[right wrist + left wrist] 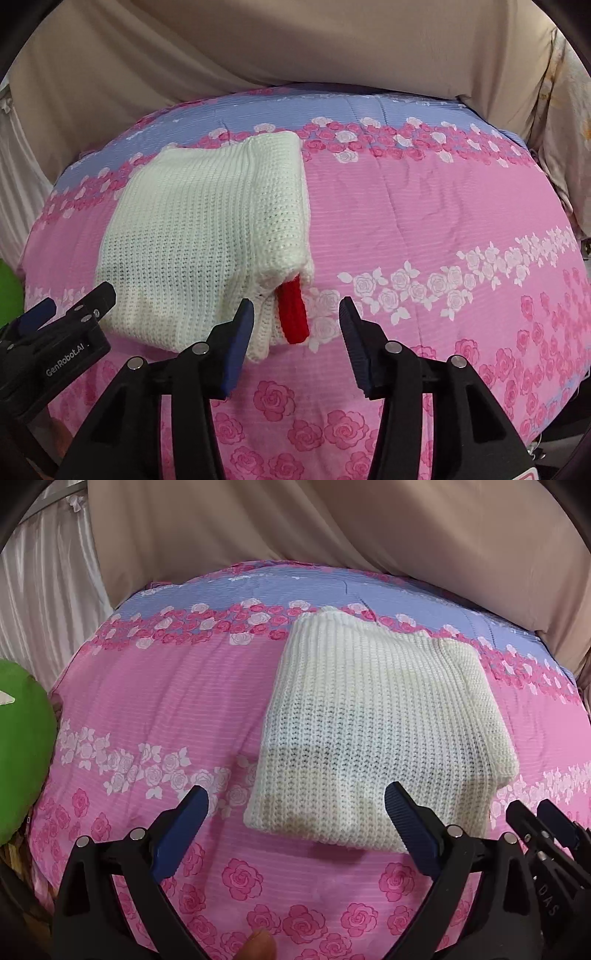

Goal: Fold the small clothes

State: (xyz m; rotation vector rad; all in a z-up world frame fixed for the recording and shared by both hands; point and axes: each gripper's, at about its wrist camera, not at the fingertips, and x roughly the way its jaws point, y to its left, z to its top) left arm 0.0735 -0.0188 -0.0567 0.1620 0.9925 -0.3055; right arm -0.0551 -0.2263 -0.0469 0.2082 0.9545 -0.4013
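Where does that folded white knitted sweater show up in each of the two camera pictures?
Left wrist view: the white sweater lies right of centre, just beyond the open left gripper.
Right wrist view: the sweater lies left of centre, a red strip poking out.
Shared landmark: the pink rose bedspread.

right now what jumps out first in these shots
The folded white knit lying on the pink rose bedspread, with a red strip poking from its near right corner. Both grippers, left and right, hover open at its near edge, holding nothing.
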